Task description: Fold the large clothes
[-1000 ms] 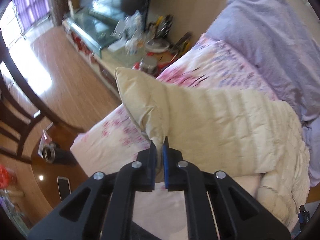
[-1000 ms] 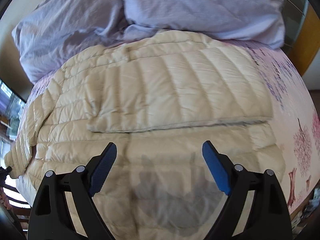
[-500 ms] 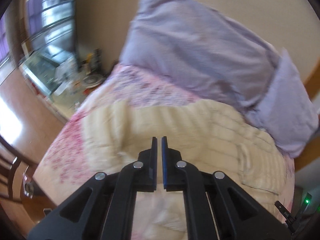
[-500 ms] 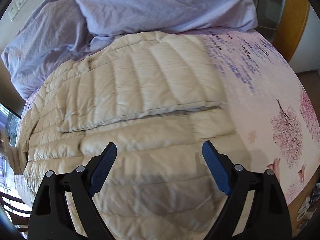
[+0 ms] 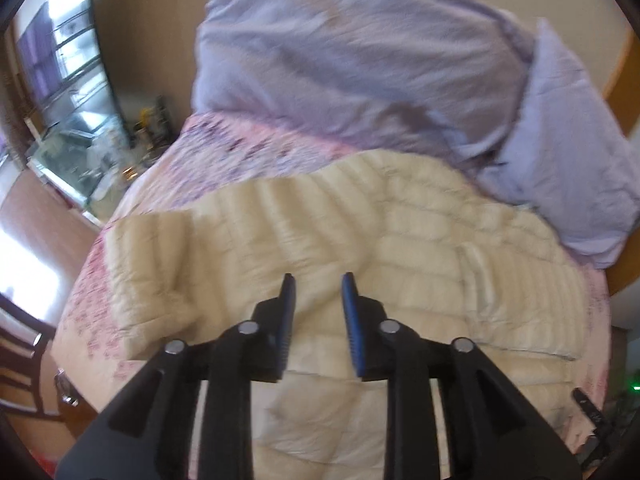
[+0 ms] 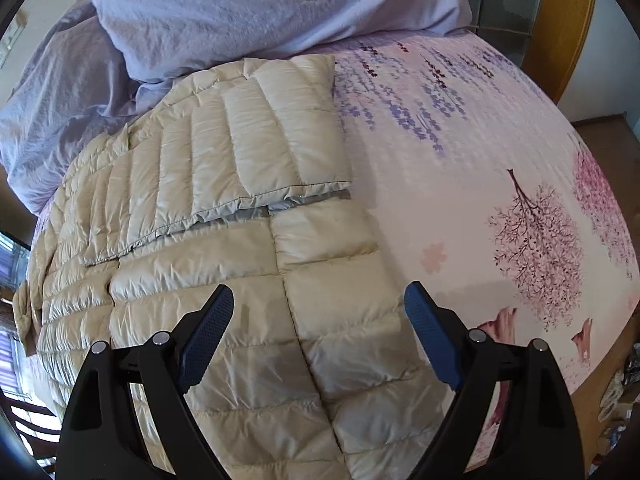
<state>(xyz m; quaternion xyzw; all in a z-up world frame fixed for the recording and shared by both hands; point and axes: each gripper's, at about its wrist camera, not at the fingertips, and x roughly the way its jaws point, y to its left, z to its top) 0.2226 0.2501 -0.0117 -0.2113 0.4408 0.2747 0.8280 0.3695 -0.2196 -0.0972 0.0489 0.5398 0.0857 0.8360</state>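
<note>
1. The cream quilted jacket (image 6: 224,264) lies spread across the bed (image 6: 460,184), its far edge against the lilac duvet (image 6: 248,12).
2. One sleeve (image 6: 256,148) is already folded in across the body, its cuff edge lying flat. On the other side, the left wrist view shows a second sleeve (image 5: 152,272) laid over onto the body, lumpier.
3. Your left tool (image 5: 316,312) hangs above the jacket's middle; its jaws have just been opening and nothing is between them.
4. Your right tool (image 6: 316,332) hovers over the jacket's near part, jaws wide apart and empty.
5. By my reading, both sleeves are in; folding the body over on itself is left, and the bulky padding will likely spring back.
</note>
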